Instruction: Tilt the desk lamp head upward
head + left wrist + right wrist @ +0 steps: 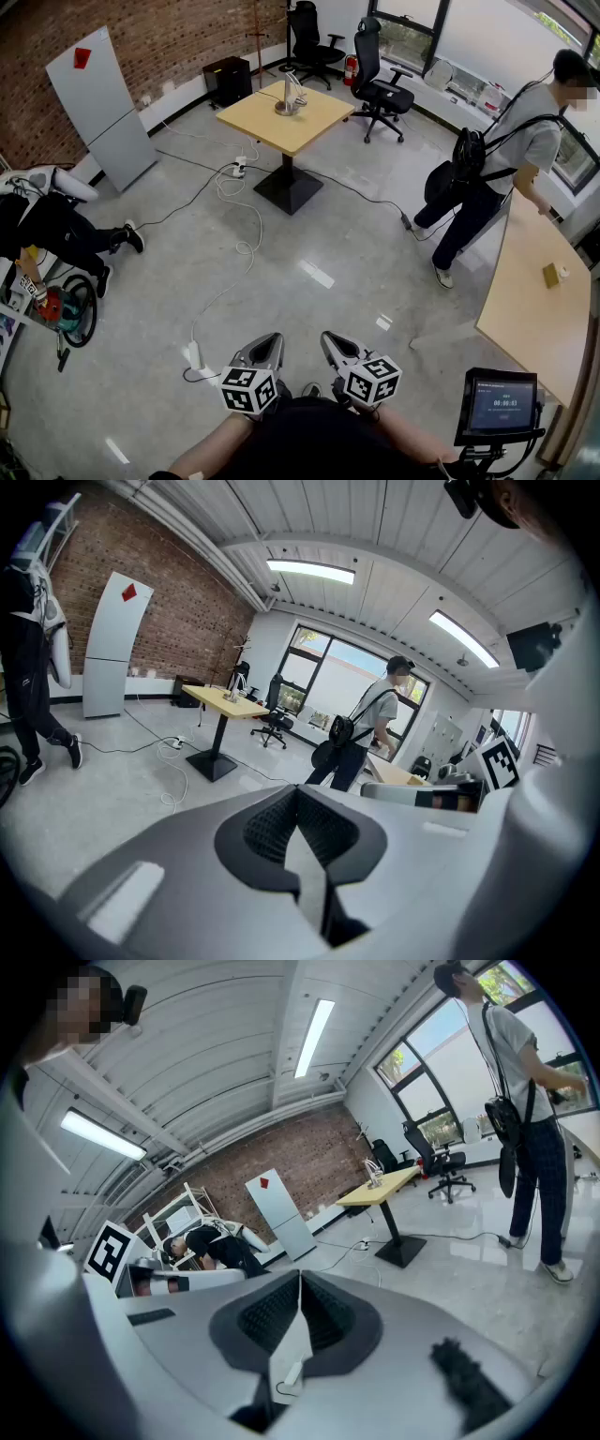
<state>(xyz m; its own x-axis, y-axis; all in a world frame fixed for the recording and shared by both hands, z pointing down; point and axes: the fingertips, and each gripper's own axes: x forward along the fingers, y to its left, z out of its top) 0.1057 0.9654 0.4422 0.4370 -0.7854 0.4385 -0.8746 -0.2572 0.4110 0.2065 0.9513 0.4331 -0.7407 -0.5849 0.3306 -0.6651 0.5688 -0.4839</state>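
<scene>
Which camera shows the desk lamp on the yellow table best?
The head view: the desk lamp stands unobstructed on the yellow table, seen from above. Both gripper views show it only as a tiny far shape.

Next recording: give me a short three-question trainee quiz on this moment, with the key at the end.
1. True or false: the lamp stands on the yellow table.
2. The right gripper is: A) wide open; B) shut and empty; C) shut on the lamp.
3. Fill in: the person by the right-hand table wears a black ____.
Key: 1 true; 2 B; 3 backpack.
</scene>
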